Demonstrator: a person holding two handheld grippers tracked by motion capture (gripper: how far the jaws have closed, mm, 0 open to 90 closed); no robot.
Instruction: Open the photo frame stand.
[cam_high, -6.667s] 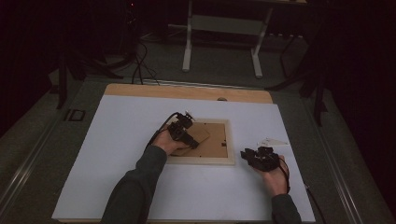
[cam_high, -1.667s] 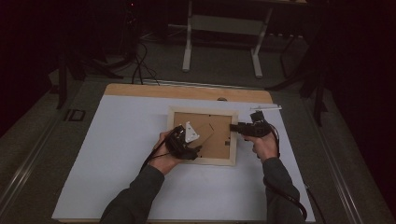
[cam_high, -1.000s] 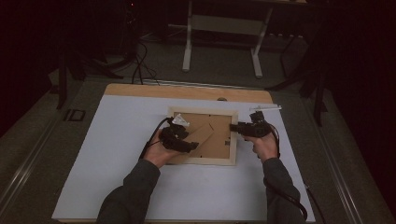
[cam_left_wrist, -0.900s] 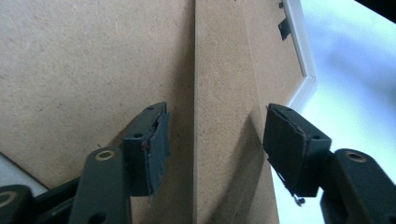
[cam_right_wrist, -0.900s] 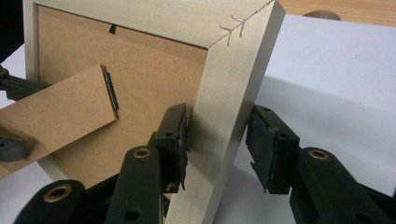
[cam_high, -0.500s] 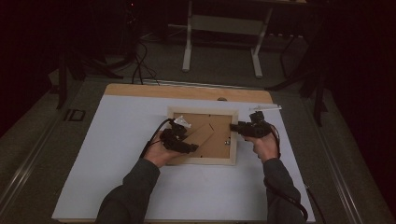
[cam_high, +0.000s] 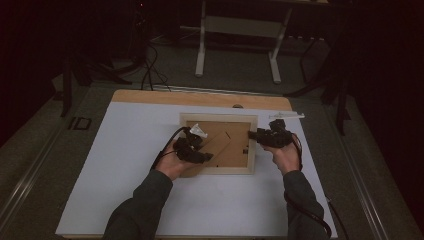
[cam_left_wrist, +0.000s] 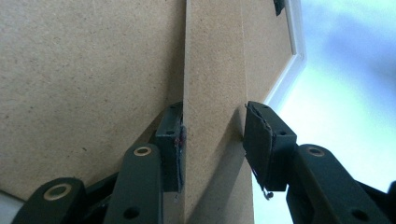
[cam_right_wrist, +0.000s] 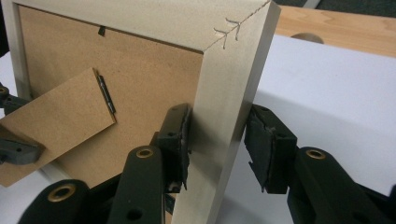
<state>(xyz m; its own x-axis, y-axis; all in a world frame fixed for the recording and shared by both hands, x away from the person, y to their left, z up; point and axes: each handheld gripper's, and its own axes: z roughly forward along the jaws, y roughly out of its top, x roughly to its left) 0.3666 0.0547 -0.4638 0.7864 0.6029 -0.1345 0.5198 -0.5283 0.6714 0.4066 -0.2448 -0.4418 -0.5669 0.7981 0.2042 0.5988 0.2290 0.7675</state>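
A pale wooden picture frame (cam_high: 218, 166) lies face down in the middle of the white table (cam_high: 125, 165), its brown backing board (cam_high: 232, 145) turned up. The person's left gripper (cam_high: 197, 156) sits over the frame's near left part, where the fold-out stand strip (cam_left_wrist: 212, 93) of the backing lies. In the left gripper view that strip runs straight up between the two black jaws; the jaws have just been closing around it, the left pad (cam_left_wrist: 173, 140) lying against the strip's edge while the right pad stands just beside the other edge with a sliver of light showing, so I cannot say it is firmly pinched. The right gripper (cam_high: 260, 136) comes in from the frame's right side. In the right gripper view its jaws straddle the right rail (cam_right_wrist: 224, 121) of the frame near a stapled mitre corner: the inner pad (cam_right_wrist: 177, 140) rests against the rail's inner face, the outer pad stands slightly off the outer face, and these jaws too have just eased a little closer. The same view shows the stand strip hinged by a small dark metal hinge (cam_right_wrist: 106, 95).
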